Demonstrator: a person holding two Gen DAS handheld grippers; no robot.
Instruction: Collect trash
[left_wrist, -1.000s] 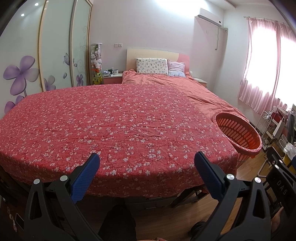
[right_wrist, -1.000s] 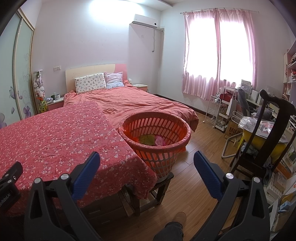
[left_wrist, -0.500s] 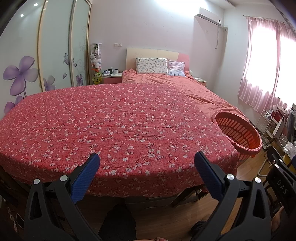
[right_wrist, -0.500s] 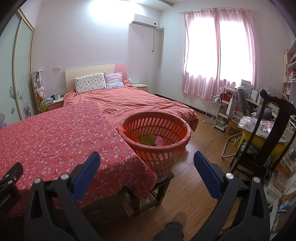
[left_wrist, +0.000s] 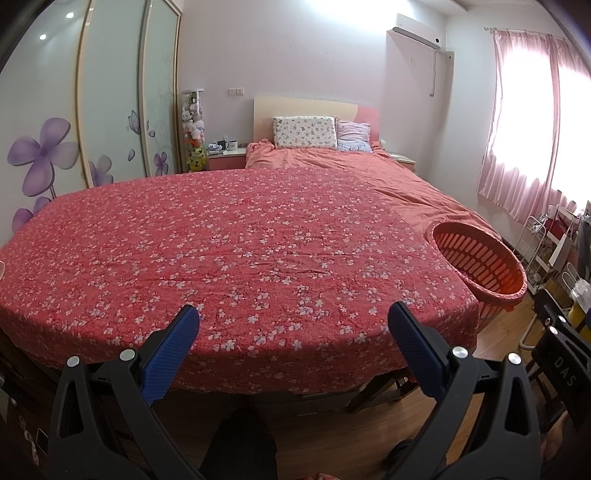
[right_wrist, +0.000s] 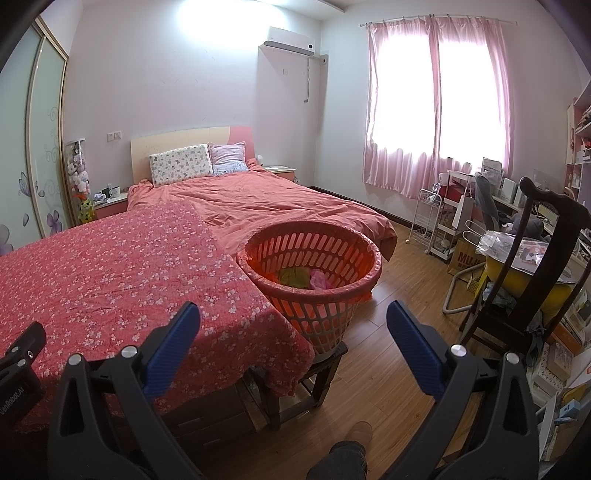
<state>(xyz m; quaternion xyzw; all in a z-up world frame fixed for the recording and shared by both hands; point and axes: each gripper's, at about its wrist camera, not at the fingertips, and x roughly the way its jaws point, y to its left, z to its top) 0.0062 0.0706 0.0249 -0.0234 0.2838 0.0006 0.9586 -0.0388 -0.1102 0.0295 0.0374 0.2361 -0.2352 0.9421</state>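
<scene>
A: Room: bedroom, pink walls, wood floor (right_wrist: 399, 354). Surface?

B: One surface (left_wrist: 229, 243), covered in a red cloth with white blossoms, ahead of both sets of fingers. Bed (right_wrist: 266, 199) with two pillows beyond it.

A: Container?

B: One orange slatted basket (right_wrist: 314, 273), standing on a dark wooden stool (right_wrist: 325, 373), touching the cloth's edge. It is straight ahead between the right fingers; from the left gripper (left_wrist: 293, 334) it is ahead and off to the right (left_wrist: 480, 258).

A: Contents?

B: Green and pink trash (right_wrist: 303, 277) at the bottom.

A: Left fingers (left_wrist: 173, 347)?

B: Spread wide apart, nothing between them.

A: Right gripper (right_wrist: 293, 334)?

B: Same: released, holding nothing, blue pads well apart.

A: Other?

B: Dark wooden chair (right_wrist: 532, 266) to the right of the right fingers; pink curtains (right_wrist: 436, 103) at the window.
</scene>
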